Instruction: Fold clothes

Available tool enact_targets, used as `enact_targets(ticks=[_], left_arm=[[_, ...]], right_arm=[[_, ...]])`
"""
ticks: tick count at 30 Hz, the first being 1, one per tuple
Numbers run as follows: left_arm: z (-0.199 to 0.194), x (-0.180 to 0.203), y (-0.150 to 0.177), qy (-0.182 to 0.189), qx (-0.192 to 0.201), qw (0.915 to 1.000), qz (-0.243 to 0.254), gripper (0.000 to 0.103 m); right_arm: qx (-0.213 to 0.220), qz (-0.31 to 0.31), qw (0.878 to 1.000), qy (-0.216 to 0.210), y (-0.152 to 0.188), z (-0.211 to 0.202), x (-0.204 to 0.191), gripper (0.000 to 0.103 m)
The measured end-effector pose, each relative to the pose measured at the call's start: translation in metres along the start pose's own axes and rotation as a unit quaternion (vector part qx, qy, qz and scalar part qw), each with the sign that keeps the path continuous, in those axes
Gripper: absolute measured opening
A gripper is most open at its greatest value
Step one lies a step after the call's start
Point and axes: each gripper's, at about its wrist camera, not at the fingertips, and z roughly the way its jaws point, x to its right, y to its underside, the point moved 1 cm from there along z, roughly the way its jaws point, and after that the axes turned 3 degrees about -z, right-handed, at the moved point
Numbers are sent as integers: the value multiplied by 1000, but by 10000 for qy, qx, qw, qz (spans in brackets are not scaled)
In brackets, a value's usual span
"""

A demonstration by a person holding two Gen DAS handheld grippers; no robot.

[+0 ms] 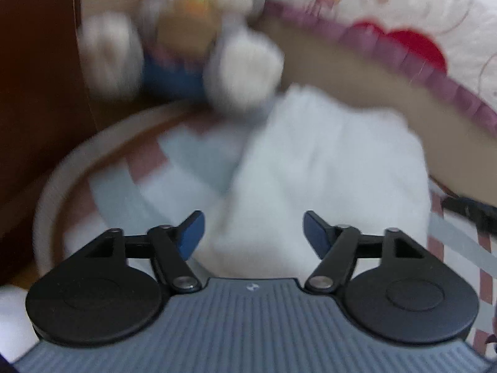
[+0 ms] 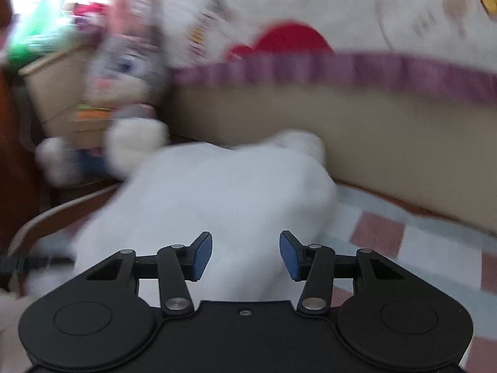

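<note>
Two grippers hang over a white garment (image 1: 326, 161) lying bunched on our checked cloth (image 1: 174, 168). Our left gripper (image 1: 253, 236) has its blue pads spread wide, gripping nothing. Our right gripper (image 2: 245, 255) stands about half open, also empty. A plush toy (image 2: 124, 93) sits beyond the garment, beside the bed (image 2: 341, 115).

No readable text, labels or numbers in either wrist view (both frames are motion-blurred). Only mark: a small pale logo (image 1: 250, 287) on the grey ribbed body right behind the left gripper (image 1: 254, 233), too small to make out. Quilt (image 2: 357, 9) prints far ahead of the right gripper (image 2: 246, 255) are colour smears, unreadable.
</note>
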Motion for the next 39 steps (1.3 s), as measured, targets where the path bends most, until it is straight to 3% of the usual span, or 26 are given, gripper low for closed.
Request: enact_targets(ticks=[1,2,6,9,10,15,19,24,39], left_arm=[[-17,9,-6,-187,153,9994,233,91],[-31,18,-8,-243,241,9985,429,93],[-73,44,-1,-219,280,9967,735,94],[-99,66,10,-211,259,9953,904,94],[-106,73,11,-155,256,9946,995,94],[-134,100,15,-125,174,9915,1285,96],[-142,106,23,-108,133,9928,1188,103],[-132,111,39,-548,-202,9910,1203,103],[-162,122,39,-427,-72,9900,1345,103]], right_arm=[[14,-28,10000,-42,-2,-12,-3,59],[27,-56,9999,-84,-5,-25,-6,63],[-48,-88,9999,64,-10,-65,-21,63],[-55,-69,9998,-151,-7,-100,-24,65],[-29,-63,9998,-163,-4,-113,-23,70],[-74,-254,9989,384,-5,-156,-25,74],[-244,-370,9965,704,0,-182,-30,77],[-307,-428,9953,813,13,-199,-35,78],[-232,-507,9924,1101,7,-220,-37,81]])
